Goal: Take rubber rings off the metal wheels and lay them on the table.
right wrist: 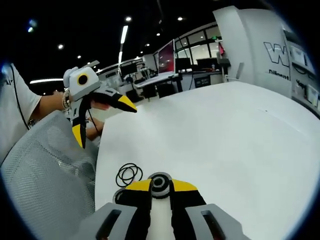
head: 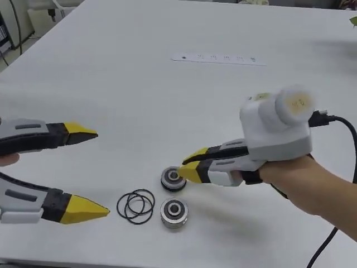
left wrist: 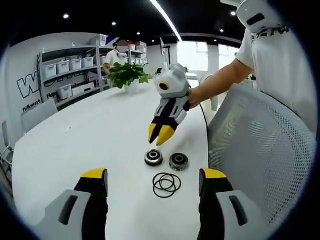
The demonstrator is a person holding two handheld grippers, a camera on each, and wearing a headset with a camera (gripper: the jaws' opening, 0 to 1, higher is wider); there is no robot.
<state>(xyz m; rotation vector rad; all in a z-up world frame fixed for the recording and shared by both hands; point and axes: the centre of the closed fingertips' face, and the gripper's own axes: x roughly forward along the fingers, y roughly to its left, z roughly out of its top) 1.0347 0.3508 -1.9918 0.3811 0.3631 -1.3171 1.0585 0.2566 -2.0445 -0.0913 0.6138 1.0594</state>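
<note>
L tongs [head: 103, 172], R tongs [head: 183, 167] — grey-white, black necks, yellow-tipped; black cable [head: 336, 119] on R; white tee [left wrist: 280, 65]

Black rings [head: 135, 206] beside two wheels [head: 174, 213]

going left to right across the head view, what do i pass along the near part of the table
left hand-held gripper → rubber rings → near metal wheel → right hand-held gripper → hand holding it. The far wheel is left out: it overlaps the near one and the gripper tips.
</note>
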